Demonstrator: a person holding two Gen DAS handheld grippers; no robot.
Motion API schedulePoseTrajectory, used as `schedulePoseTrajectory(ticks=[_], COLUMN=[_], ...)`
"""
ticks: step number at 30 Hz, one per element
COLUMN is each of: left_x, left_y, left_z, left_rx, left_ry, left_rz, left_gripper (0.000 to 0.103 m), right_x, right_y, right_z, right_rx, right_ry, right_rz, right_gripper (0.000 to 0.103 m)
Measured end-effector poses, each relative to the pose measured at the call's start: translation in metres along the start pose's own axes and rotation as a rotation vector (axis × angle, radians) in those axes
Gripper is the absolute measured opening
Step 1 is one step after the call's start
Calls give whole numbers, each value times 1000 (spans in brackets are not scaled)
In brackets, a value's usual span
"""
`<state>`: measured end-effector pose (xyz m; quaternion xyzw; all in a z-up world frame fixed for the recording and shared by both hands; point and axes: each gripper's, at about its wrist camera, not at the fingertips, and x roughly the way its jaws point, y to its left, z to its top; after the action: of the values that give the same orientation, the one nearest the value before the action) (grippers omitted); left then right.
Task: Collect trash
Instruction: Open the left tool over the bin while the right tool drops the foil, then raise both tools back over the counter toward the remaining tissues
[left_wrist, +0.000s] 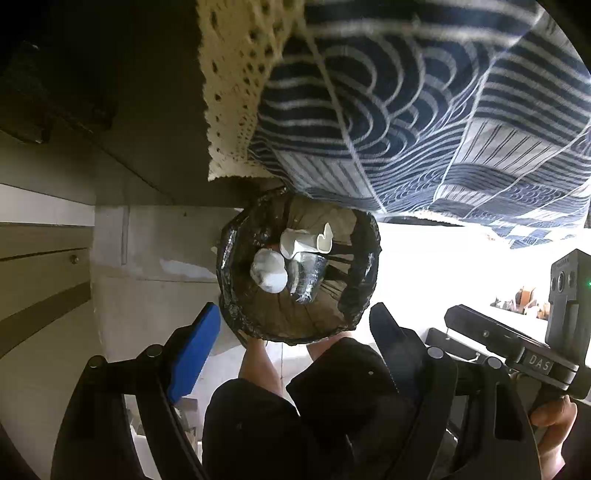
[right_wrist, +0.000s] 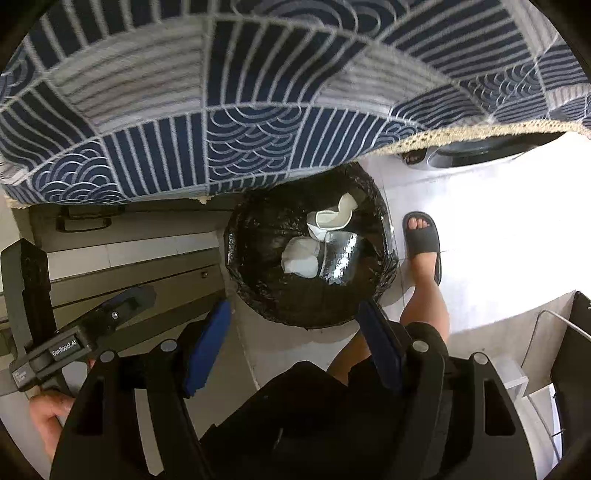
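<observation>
Nearest in the left wrist view, the left gripper (left_wrist: 295, 325) is pointed steeply down with its jaws spread wide and nothing between them; one finger carries a blue pad (left_wrist: 194, 356). Between the fingers the person's dark shorts (left_wrist: 280, 424) and bare legs are seen. At the right edge of that view the right gripper's black handle is seen, held in a hand (left_wrist: 552, 417).

In the right wrist view the right gripper (right_wrist: 295, 338) is likewise aimed downward, its jaws spread apart and empty. To its left the other handle is seen, gripped by a hand (right_wrist: 48, 417).

Just beyond both sets of fingertips a round bin lined with a black bag (right_wrist: 258, 258) stands on the pale floor (right_wrist: 498, 240). The trash lies inside it: a crumpled white wad (right_wrist: 301, 258), a torn white paper cup (right_wrist: 332, 218) and a crushed silvery wrapper (right_wrist: 341, 260), all touching one another near the middle of the bin. A foot in a dark slide sandal (right_wrist: 423, 240) is planted just beside the bin.

Past the bin, its far rim is overhung by a blue cloth with white wave and stripe patterns (right_wrist: 240, 110), draped over the surface. A cream lace cloth (left_wrist: 236, 74) is seen beside the blue one in the left view. Under the cloth, a grey drawer front with a dark handle (right_wrist: 83, 221) is visible.
</observation>
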<state>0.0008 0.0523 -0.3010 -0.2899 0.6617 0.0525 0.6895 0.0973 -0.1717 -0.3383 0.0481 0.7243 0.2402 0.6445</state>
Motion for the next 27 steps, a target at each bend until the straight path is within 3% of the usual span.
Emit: schedulePoseTrajectory(ticks=[6, 9, 12, 17, 18, 19, 22, 27], left_x=[-34, -57, -79, -112, -121, -125, -141, -166], left_y=[-1, -8, -17, -36, -41, -43, -52, -73], left_z=[-1, -3, -5, -7, -7, -7, -3, 6], left_rx=[0, 17, 48, 104, 116, 120, 132, 147], left_ry=[-55, -97, -134, -198, -221, -239, -275, -337], left_rz=[-43, -71, -100, -128, -114, -111, -124, -125], left_gripper=[80, 80, 81, 89, 89, 89, 96, 96], right_x=[-46, -76, -107, -159, -171, -181, -203, -231], right_y=[15, 25, 37, 52, 57, 60, 68, 72], right_z=[-1, -3, -7, -8, -8, -7, -1, 20], right_rx=[-54, -91, -131, -197, -217, -242, -295, -348], right_ry=[-88, -152, -213, -317, -341, -356, -404, -461], right_rz=[-19, -15, -15, -18, -14, -1, 2, 14], right_gripper=[75, 86, 87, 89, 91, 99, 98, 98])
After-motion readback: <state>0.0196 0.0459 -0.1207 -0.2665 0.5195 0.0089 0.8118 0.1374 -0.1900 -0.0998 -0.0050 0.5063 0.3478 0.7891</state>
